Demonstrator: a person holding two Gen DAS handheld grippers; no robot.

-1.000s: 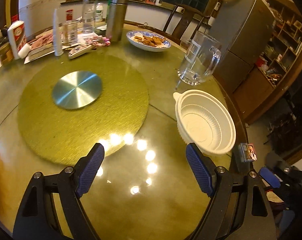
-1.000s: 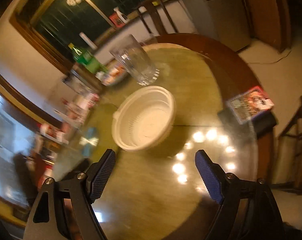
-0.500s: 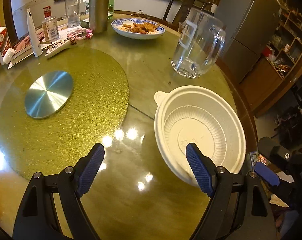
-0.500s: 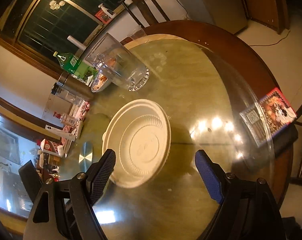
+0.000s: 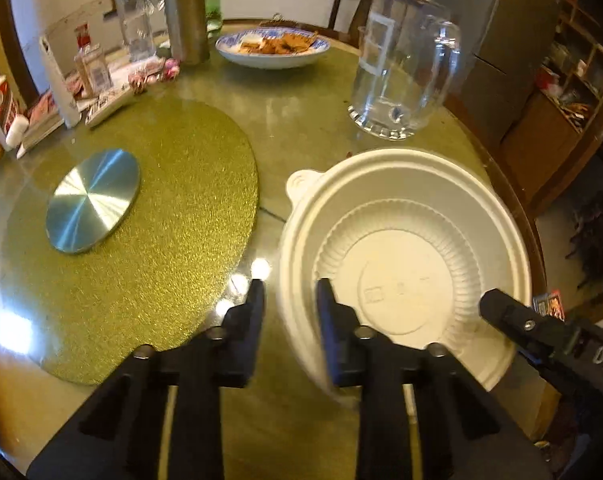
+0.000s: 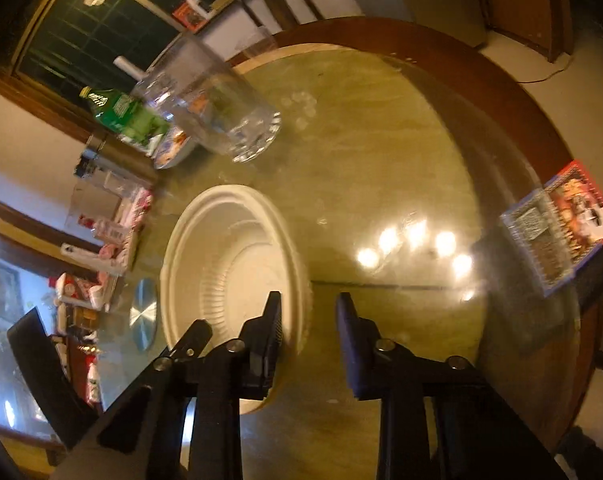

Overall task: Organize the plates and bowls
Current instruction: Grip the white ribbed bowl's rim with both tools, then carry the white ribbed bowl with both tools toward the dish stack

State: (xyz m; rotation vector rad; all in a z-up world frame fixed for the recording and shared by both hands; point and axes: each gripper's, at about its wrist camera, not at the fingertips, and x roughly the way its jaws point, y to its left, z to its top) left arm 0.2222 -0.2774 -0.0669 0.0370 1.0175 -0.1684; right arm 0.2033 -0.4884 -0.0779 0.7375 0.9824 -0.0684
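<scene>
Two grippers are closing on one white bowl (image 5: 405, 264) from opposite sides: the jaws of the left gripper (image 5: 290, 300) are narrowing astride its near-left rim, one finger outside and one inside, and the jaws of the right gripper (image 6: 308, 316) are narrowing likewise over the rim on the other side; whether the pads already press the rim cannot be told in either view. The bowl is seen resting on the glass surface (image 5: 301, 120) near its edge, beside the gold mat (image 5: 173, 208), with a steel disc (image 5: 91, 200) lying on that mat. The task is judged to be at its start: nothing is stacked yet, and the bowl has not been lifted. The white bowl is empty and clean. Behind it a clear glass pitcher (image 5: 401, 68) stands empty, and farther back a blue-rimmed plate (image 5: 271, 50) is still loaded with brownish food, so that dish is left to be dealt with
</scene>
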